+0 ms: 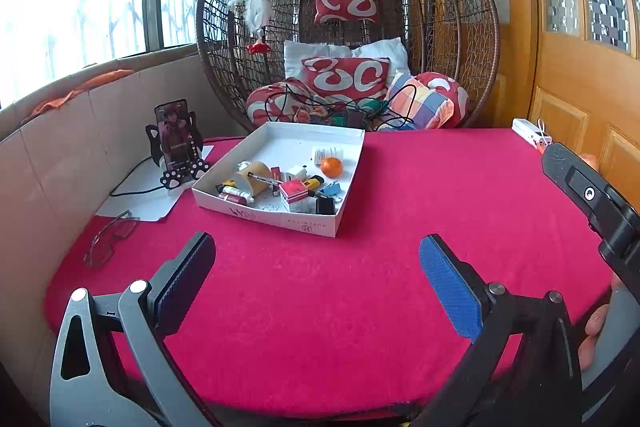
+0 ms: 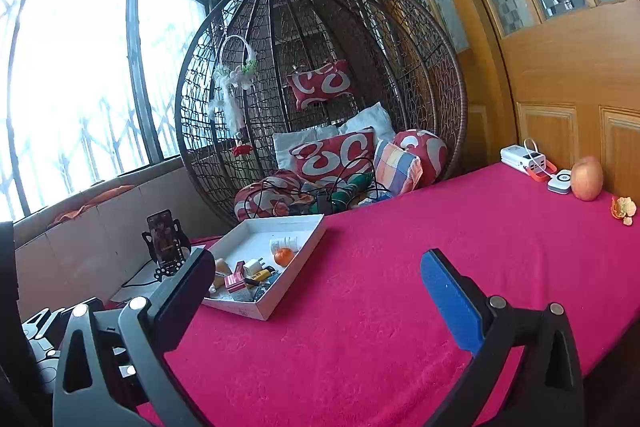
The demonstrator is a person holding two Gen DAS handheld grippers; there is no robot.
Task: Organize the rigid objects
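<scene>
Both claws are hanging released and empty over the near edge of the desk (image 1: pixel 320 307): left claw (image 1: pixel 316 275) with jaws spread wide, right claw (image 2: pixel 320 291) the same, neither touching anything. Red cloth is covering the desk. Task things are sitting heaped in the white tray (image 1: pixel 344 215) well ahead: an orange (image 1: pixel 331 167), a red-and-white box (image 1: pixel 295 191), a tape roll (image 1: pixel 253 177), a pen (image 1: pixel 264 179) lying across it.

Risks, as judged: the pile is crowding, so a reach could be nudging neighbours or pinching two items; the orange is likely rolling if bumped; the light tray may be sliding on cloth. Glasses (image 1: pixel 110 241) are lying left of the approach path, exposed to a sweeping elbow.
</scene>
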